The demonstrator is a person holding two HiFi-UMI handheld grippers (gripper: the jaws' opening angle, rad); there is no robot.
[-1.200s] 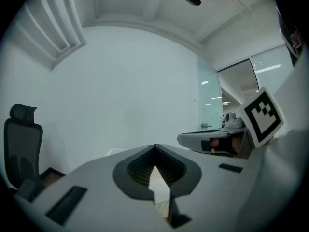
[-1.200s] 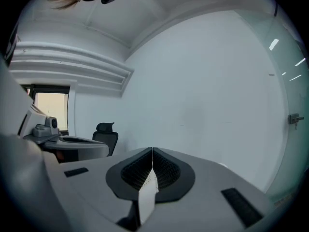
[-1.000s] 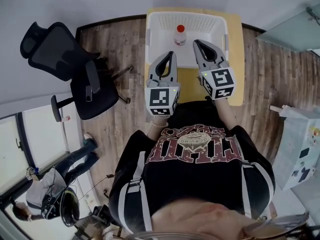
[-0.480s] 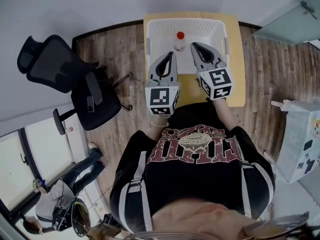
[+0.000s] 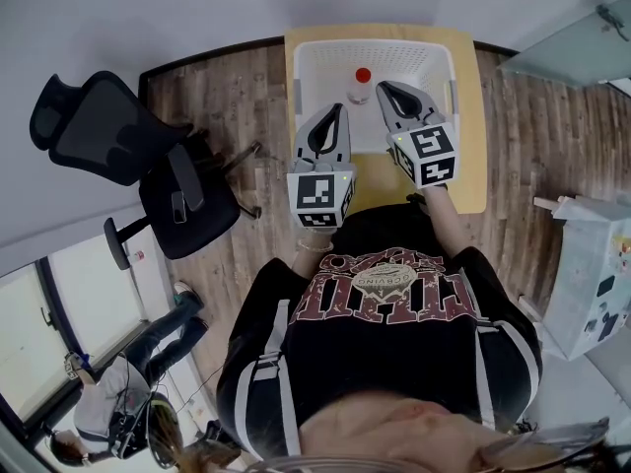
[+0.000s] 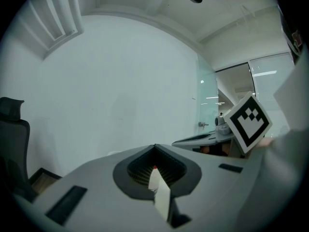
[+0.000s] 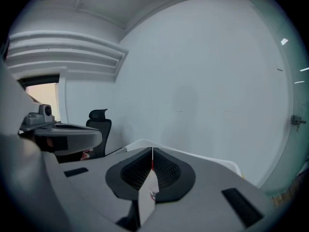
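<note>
Inside basket (image 5: 306, 52) | bottle (image 5: 362, 80) just ahead, btwn L tongs (image 5: 339, 108) & R tongs (image 5: 384, 88)

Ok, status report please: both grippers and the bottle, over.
Left gripper shut, empty. Right gripper shut, empty, tip near red-capped bottle. Bottle upright in white basket. Nothing seen in the way.

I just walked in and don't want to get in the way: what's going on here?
A person in a black T-shirt stands over a white plastic basket on a small yellow table, with a hand-held gripper in each hand. The left hand-held gripper and the right hand-held gripper hang above the basket, jaws together, holding nothing. A small clear bottle with a red cap sits in the basket untouched, nearest the right one.
</note>
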